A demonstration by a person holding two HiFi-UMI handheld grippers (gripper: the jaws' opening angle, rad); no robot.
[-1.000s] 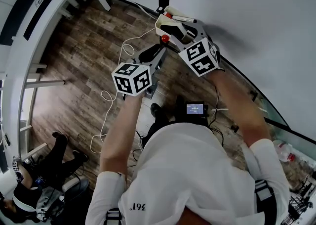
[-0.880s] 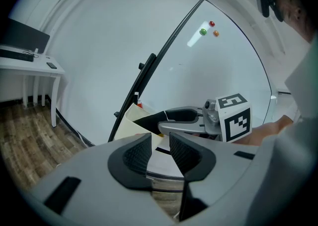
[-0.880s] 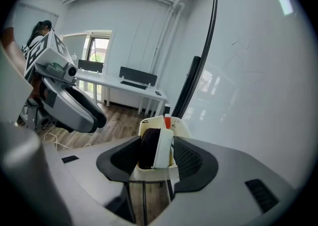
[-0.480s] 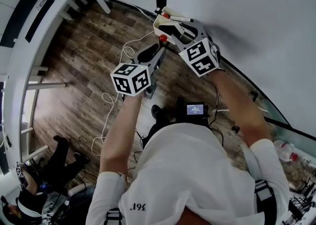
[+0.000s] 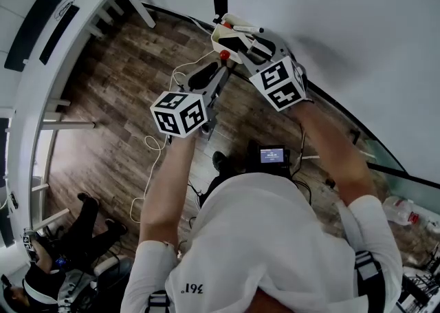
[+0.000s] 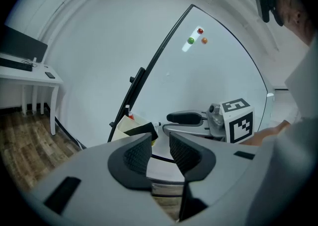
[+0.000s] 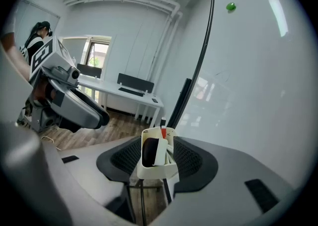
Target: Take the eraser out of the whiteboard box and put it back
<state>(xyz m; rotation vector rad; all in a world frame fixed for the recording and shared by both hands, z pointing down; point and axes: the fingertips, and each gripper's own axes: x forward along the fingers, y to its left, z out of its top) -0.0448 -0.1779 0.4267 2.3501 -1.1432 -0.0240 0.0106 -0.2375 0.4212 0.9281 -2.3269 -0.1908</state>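
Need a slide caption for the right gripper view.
Right hand-held gripper, jaws apart, lined up on the whiteboard box with the eraser standing inside.

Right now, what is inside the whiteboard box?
The whiteboard box holds the eraser, standing on end with its dark felt showing, and a red-capped marker. The box wall covers their lower ends and whatever lies at the bottom.

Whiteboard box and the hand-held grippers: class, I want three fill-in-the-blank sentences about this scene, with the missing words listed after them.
The eraser stands inside the white ____ fixed to the whiteboard.
The whiteboard carries ____ round magnets.
The left hand-held gripper, jaws apart, grips ____.
Missing words: box; three; nothing.
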